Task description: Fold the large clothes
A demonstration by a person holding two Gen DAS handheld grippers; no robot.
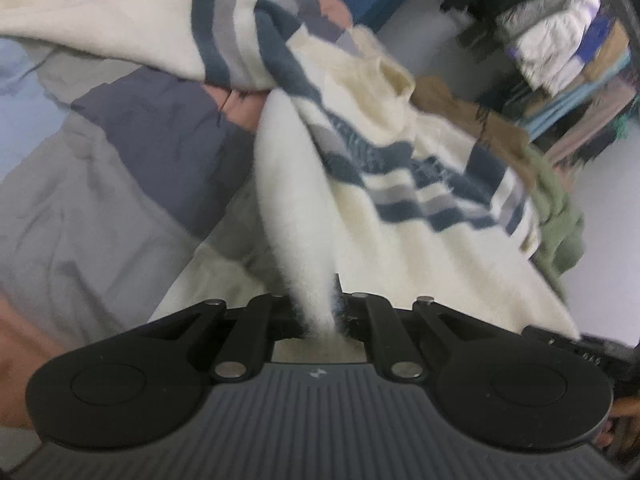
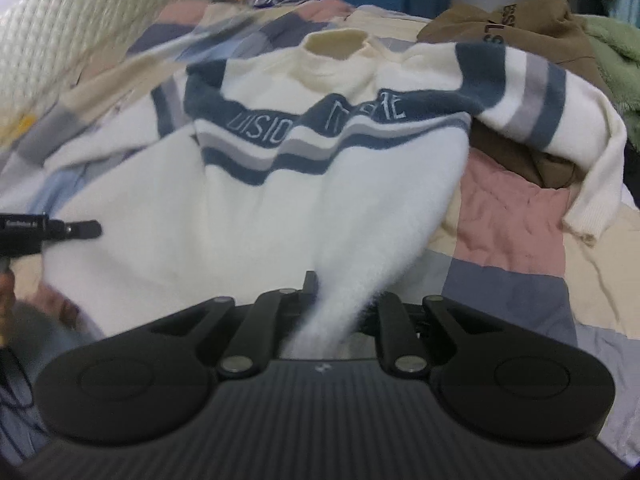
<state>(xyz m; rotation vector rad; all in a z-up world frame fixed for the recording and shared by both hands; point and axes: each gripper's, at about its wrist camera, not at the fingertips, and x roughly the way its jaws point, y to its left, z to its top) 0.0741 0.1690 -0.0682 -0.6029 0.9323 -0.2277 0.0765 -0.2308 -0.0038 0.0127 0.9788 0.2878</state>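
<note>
A cream sweater (image 2: pixel 240 208) with navy and grey stripes and a lettered chest band lies front up on a patchwork quilt (image 2: pixel 516 216), collar at the far end. My right gripper (image 2: pixel 340 312) is shut on its lower hem, the fabric bunched between the jaws. My left gripper (image 1: pixel 320 316) is shut on another hem fold of the sweater (image 1: pixel 400 208), which is lifted and stretched from it. The left gripper (image 2: pixel 80 230) also shows at the left edge of the right wrist view. One sleeve (image 2: pixel 560 120) drapes to the right over other clothes.
A brown hoodie (image 2: pixel 512 24) and a green fleece (image 2: pixel 616 56) lie at the bed's far right. A quilted cream headboard (image 2: pixel 80 24) is at the left. A rack of hanging clothes (image 1: pixel 568 52) stands beyond the bed edge.
</note>
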